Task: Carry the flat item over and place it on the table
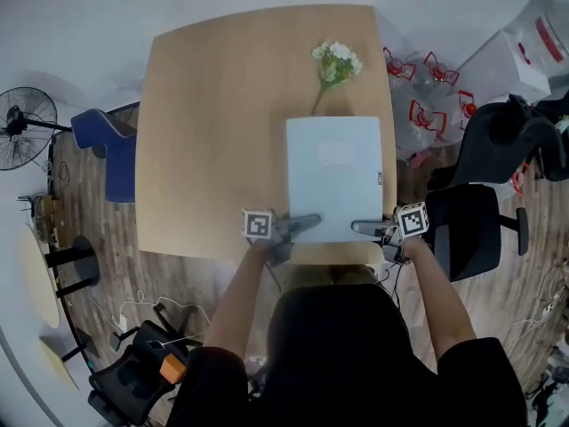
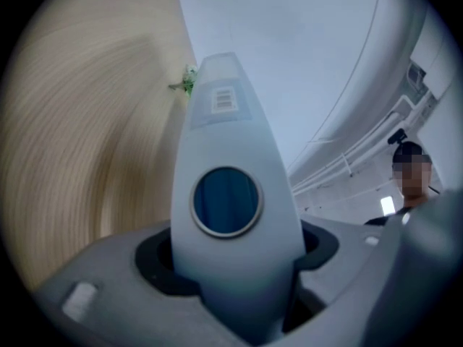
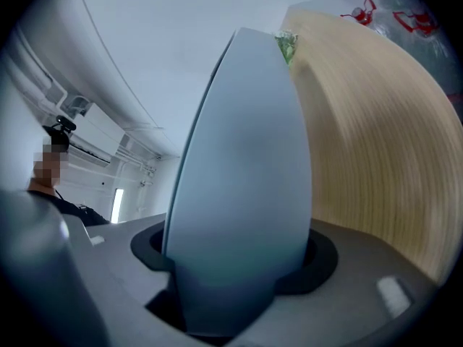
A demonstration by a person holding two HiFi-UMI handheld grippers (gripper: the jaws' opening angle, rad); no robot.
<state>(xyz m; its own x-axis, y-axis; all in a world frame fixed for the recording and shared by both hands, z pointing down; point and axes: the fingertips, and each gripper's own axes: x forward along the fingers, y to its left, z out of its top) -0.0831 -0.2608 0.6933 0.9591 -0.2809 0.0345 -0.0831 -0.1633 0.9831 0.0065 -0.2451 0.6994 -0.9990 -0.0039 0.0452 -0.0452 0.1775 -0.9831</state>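
Head view: I'm clamping the left gripper (image 1: 300,225) and right gripper (image 1: 366,229) on the near edge of the flat item (image 1: 334,172), its length running away from me.

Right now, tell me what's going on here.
A person holds a pale flat item by its near edge, the left gripper on one corner and the right gripper on the other. It is over the table, its far edge by the flowers. Whether it rests there is unclear.
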